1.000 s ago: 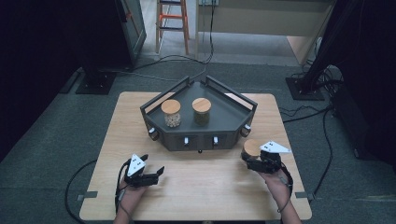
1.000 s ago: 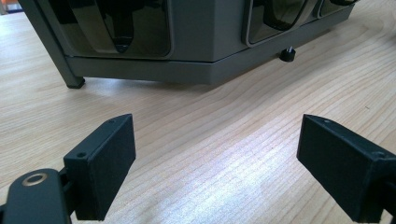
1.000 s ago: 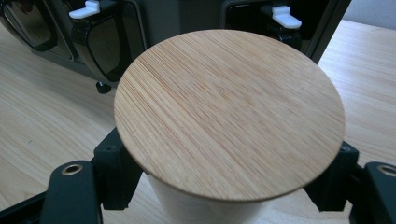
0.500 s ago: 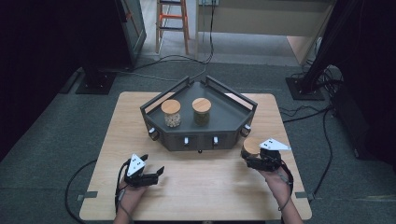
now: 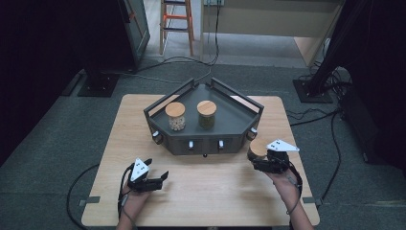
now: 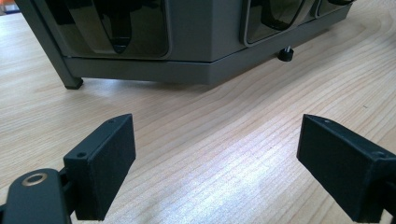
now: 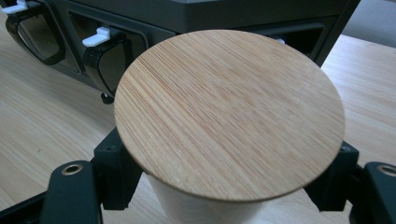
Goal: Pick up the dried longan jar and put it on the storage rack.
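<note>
your right tongs [image 7: 229,186] grip the round bamboo-lidded jar [image 7: 229,112] near the desk's [image 5: 215,191] right edge; your left tongs [image 6: 215,163] stand released.

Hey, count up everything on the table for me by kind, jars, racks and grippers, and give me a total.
Wooden-lidded jars: 3, two on the rack, one in the right gripper's grip
Dark rack: 1
Handheld grippers: 2, left gripper, right gripper
Total: 6

Matt wooden jar lid [image 7: 229,114], pale wood-grain table [image 6: 224,154]
</note>
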The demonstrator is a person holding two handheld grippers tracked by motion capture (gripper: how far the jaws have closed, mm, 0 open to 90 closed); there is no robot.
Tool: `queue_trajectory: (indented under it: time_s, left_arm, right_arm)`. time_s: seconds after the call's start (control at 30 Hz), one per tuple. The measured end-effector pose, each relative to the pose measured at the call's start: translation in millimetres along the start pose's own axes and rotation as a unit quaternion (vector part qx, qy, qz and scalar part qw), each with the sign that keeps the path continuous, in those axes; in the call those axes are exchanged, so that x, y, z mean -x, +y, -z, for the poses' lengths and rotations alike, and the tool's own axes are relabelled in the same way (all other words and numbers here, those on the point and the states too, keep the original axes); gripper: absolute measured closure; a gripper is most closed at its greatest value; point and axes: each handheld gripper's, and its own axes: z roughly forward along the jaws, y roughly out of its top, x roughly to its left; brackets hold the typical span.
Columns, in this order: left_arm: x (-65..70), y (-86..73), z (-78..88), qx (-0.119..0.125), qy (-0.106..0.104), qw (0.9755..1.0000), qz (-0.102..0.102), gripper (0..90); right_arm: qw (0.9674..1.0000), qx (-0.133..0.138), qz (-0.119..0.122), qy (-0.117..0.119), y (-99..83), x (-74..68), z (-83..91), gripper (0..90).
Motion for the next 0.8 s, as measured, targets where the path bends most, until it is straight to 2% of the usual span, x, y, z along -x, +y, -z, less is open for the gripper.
queue_trajectory:
  time_s: [0.2, 0.43, 0.6, 0.8]
  left_arm:
    - [0.6, 0.5, -0.2, -0.001, 0.0, 1.0, -0.003, 11.5]
    - [0.8, 0.4, -0.2, -0.001, 0.001, 1.0, -0.003, 11.5]
    - [0.9, 0.6, -0.2, -0.002, 0.001, 1.0, -0.003, 11.5]
    - [2.0, 1.1, -0.3, -0.003, 0.002, 1.0, -0.007, 11.5]
  right_arm:
    - [1.0, 0.004, 0.002, 0.002, 6.9, -0.7, 2.4, 25.5]
    - [1.0, 0.003, -0.008, 0.002, 15.7, 2.4, 4.4, 25.5]
    - [1.0, -0.001, -0.003, 0.002, 20.6, 2.3, 5.2, 25.5]
    - [0.9998, 0.003, -0.013, 0.012, 25.3, 8.3, 7.7, 25.5]
